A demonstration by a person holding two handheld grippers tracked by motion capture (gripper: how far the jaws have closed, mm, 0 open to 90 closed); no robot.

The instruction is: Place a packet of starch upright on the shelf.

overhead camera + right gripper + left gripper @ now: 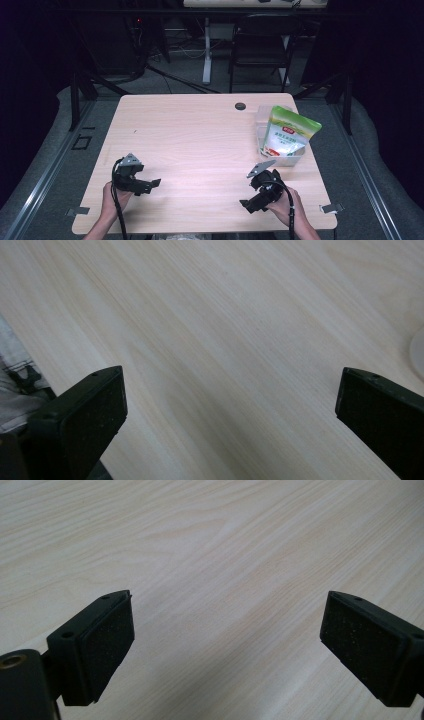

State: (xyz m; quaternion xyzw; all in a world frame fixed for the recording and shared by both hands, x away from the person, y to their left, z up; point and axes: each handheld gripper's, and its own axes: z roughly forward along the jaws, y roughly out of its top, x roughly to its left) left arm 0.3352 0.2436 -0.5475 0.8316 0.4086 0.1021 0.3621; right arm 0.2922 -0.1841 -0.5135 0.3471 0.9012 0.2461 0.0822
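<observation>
Both grippers released, nothing held: left gripper (150,184), right gripper (247,205), low over desk (200,135). Green pouch (290,131) in clear bin (285,159) should be approached by right gripper, fingers kept wide, pouch top pinched gently.

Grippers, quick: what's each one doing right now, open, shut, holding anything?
Left gripper: open, holding nothing, above bare table.
Right gripper: open, holding nothing, also above bare table.

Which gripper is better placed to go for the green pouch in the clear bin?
Right, probably. The right gripper sits just near of the clear bin holding the green pouch at the table's right side. The left gripper is across the table. Both have jaws wide apart and hold nothing.
</observation>
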